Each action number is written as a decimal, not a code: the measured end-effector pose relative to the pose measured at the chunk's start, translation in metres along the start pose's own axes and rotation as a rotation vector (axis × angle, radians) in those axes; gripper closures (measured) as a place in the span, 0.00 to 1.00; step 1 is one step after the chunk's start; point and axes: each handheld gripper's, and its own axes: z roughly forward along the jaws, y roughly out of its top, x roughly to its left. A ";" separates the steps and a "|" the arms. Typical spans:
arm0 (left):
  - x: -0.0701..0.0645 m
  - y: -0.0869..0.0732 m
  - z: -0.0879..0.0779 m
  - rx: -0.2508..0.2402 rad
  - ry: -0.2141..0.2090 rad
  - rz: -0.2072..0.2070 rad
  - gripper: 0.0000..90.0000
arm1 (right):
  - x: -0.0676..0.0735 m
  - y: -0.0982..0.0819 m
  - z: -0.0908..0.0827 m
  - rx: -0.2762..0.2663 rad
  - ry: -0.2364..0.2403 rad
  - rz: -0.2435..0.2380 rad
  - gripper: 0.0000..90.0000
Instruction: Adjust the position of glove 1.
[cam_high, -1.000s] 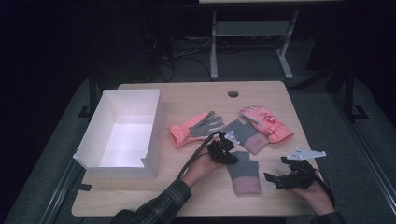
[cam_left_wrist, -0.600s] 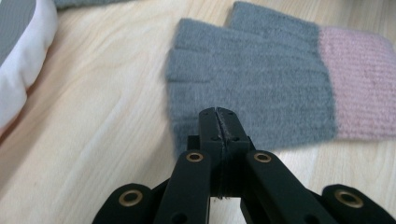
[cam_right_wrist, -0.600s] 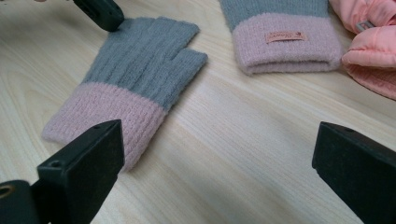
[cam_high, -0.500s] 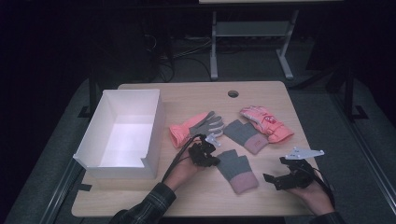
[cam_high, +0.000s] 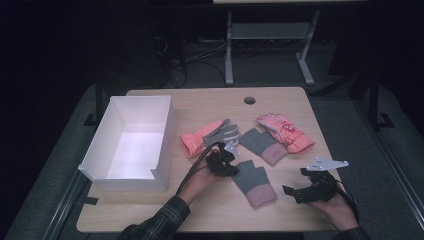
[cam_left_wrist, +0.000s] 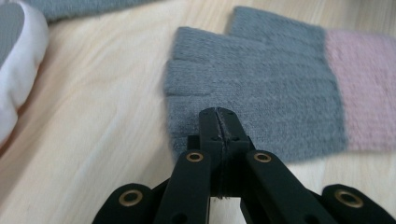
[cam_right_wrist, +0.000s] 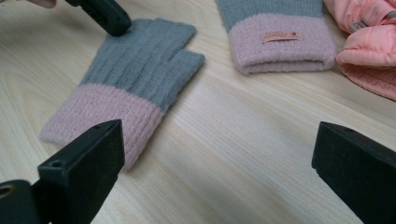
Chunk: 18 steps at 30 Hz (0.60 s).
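Dim overhead view, brighter close-ups

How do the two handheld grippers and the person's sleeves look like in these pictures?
Both grippers are black. The left gripper has narrow jaws on linkage arms with brass-coloured rivets, and a black cable trails from it. The right gripper carries a pale grey three-cornered plate on top, and its jaws end in blocky black pads. The left sleeve is dark plaid.

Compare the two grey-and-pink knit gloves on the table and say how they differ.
The near knit glove lies with its pink cuff toward the person and has the shut left gripper at its finger end. The far knit glove lies untouched beside the coral ski glove. Both are fingerless, grey with pink cuffs.
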 end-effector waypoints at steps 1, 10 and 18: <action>0.000 -0.002 -0.003 0.017 0.003 0.014 1.00 | 0.000 0.000 0.000 0.000 0.000 0.000 0.03; 0.003 -0.026 -0.019 -0.015 -0.020 -0.030 0.99 | 0.001 0.001 0.000 0.016 -0.007 0.009 0.03; 0.000 -0.035 -0.034 -0.036 0.007 -0.028 0.74 | -0.002 0.007 0.003 0.008 -0.004 0.009 0.07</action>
